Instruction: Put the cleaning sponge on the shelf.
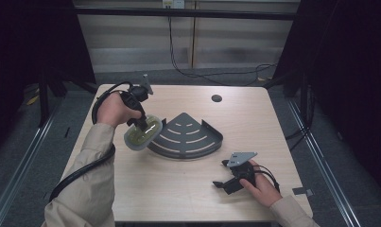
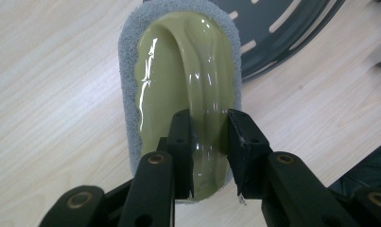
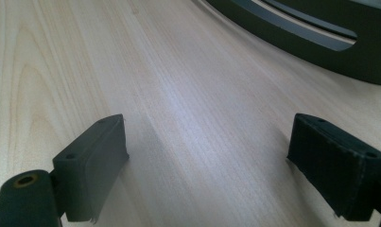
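The left gripper (image 2: 209,127) clamps the olive handle of a scrubber (image 2: 178,71), held near the bench's (image 1: 145,194) left edge, just beside the corner rack (image 1: 188,137). The right gripper (image 3: 207,156), jaws spread, rests near the right front corner.

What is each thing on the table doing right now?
Olive-green plastic scrubber with grey sponge pad: held by its ridge, tilted, beside the rack.
Dark grey slotted corner rack: flat on the table, nothing in it.
Left tool: shut on the scrubber.
Right tool: open, low over the wooden table.
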{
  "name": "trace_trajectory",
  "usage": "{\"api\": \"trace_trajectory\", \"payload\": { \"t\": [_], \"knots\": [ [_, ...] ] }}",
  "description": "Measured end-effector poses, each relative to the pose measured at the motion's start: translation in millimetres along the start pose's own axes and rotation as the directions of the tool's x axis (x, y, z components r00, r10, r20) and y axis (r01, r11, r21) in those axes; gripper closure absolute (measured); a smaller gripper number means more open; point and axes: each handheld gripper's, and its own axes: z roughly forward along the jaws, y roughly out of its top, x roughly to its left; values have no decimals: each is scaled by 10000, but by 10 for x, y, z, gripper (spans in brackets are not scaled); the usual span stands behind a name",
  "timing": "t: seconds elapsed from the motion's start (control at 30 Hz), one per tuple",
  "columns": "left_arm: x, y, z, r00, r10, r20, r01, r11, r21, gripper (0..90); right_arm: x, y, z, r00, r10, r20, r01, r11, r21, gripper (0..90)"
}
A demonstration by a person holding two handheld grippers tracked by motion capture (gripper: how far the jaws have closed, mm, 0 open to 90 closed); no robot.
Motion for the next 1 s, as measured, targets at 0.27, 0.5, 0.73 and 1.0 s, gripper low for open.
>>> {"api": "trace_trajectory", "payload": {
  "t": [0.27, 0.5, 0.73, 1.0],
  "knots": [
    [-14, 101, 44, 9998, 195, 5, -195, 9998, 57, 721, 0, 0, 0, 10000, 3, -2, -3, 10000, 0, 115],
    [-26, 181, 81, 9996, 269, -73, -268, 9996, 133, 721, 0, 0, 1, 10000, 2, -19, -2, 10000, -9, 115],
    [-86, 313, 83, 9979, 636, -134, -634, 9978, 192, 721, 0, 0, 0, 10000, -1, -7, 1, 10000, 1, 115],
    [-136, 431, 93, 9958, 898, -181, -895, 9959, 157, 721, 0, 0, 0, 10000, -2, -8, 2, 10000, 1, 116]
  ]
}}
